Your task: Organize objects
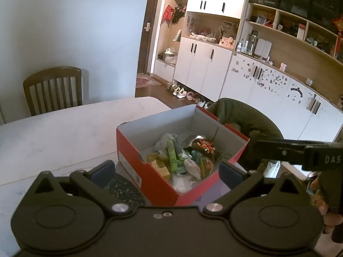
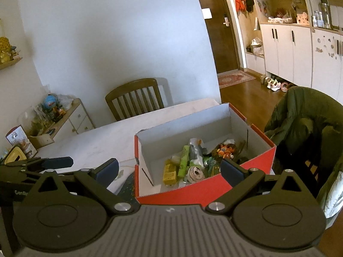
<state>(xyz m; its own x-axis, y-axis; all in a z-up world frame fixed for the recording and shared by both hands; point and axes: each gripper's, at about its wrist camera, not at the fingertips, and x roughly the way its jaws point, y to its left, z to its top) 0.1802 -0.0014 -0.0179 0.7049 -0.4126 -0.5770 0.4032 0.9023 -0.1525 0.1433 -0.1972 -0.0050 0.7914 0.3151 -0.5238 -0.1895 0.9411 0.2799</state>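
Note:
An open red shoebox (image 1: 159,182) (image 2: 205,189) with a white inside stands on the white table (image 1: 64,132) (image 2: 96,137). Several small items lie in it: a green tube (image 1: 172,158) (image 2: 184,161), yellow packets (image 1: 159,166) (image 2: 170,174), a round printed pouch (image 2: 196,172) and a dark beaded pouch (image 1: 204,147) (image 2: 225,150). My left gripper (image 1: 169,171) hovers open over the box's near corner, nothing between its fingers. My right gripper (image 2: 170,170) is also open and empty, spanning the box's near wall. The right gripper's arm (image 1: 300,150) shows at the right of the left wrist view.
A dark speckled mat (image 1: 124,187) (image 2: 127,184) lies under the box's left side. A chair draped with a green jacket (image 1: 246,120) (image 2: 304,120) stands just right of the table. A wooden chair (image 1: 53,90) (image 2: 135,98) is at the far side, cabinets beyond.

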